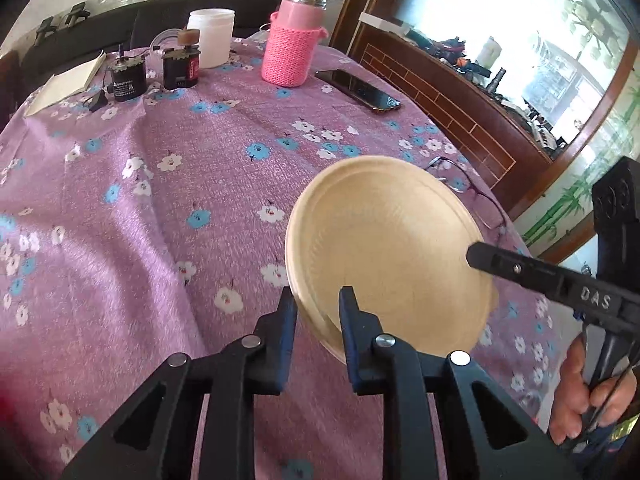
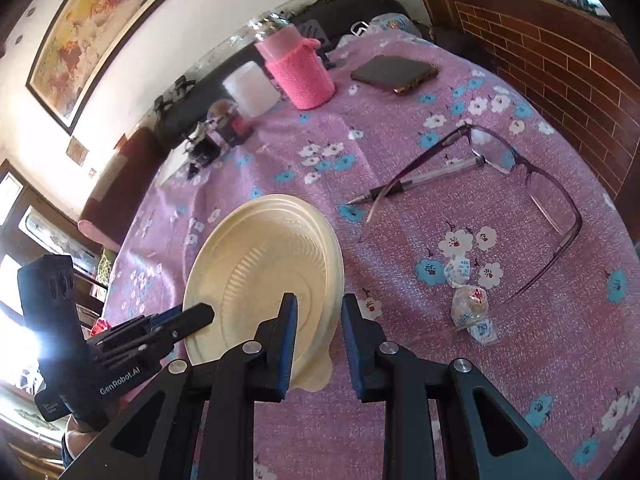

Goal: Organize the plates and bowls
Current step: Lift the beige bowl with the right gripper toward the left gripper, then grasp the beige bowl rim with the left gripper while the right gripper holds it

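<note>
Nested cream paper plates [image 1: 388, 248] hang tilted over the purple floral tablecloth [image 1: 160, 220]. My left gripper [image 1: 318, 310] is shut on their near-left rim, which runs between its two fingers. In the right wrist view the same plates [image 2: 256, 256] stand on edge. My right gripper [image 2: 319, 308] is shut on their near rim, with one pad on the ribbed inner face. The right gripper [image 1: 476, 256] reaches onto the plates' right rim in the left wrist view. The left gripper [image 2: 202, 314] shows at their left rim in the right wrist view.
At the back stand a pink knit-sleeved bottle [image 1: 294, 46], a white jar [image 1: 211, 36], two small dark devices [image 1: 128, 80] and a notepad [image 1: 66, 82]. A phone [image 1: 358, 90] lies nearby. Glasses [image 2: 500, 184], a pen [image 2: 420, 180] and wrapped sweets [image 2: 468, 300] lie right of the plates.
</note>
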Action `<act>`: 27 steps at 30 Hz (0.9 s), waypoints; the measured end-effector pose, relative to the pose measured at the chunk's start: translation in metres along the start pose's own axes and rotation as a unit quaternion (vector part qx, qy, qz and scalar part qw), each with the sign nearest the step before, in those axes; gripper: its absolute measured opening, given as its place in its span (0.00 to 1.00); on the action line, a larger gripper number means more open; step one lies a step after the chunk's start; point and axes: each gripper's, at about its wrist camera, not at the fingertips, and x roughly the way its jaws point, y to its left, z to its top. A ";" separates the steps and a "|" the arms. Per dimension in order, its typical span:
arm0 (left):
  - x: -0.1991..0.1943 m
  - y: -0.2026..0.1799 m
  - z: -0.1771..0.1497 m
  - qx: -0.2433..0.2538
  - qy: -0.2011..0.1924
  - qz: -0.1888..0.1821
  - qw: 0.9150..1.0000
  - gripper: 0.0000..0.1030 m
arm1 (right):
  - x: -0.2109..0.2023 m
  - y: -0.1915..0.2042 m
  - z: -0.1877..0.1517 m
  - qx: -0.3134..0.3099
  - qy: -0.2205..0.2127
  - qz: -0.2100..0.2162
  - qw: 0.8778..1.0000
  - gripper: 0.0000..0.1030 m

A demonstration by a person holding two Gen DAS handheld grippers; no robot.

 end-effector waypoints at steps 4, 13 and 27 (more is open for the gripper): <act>-0.034 -0.004 -0.031 0.021 -0.006 -0.015 1.000 0.21 | -0.013 0.014 -0.009 -0.025 0.000 0.009 1.000 0.23; -0.048 0.009 -0.079 0.009 0.032 -0.025 0.999 0.27 | 0.013 0.054 -0.028 -0.090 0.031 -0.003 0.995 0.25; -0.055 0.035 -0.067 -0.032 -0.004 -0.008 0.999 0.44 | -0.024 0.043 -0.044 -0.062 -0.041 0.029 0.997 0.32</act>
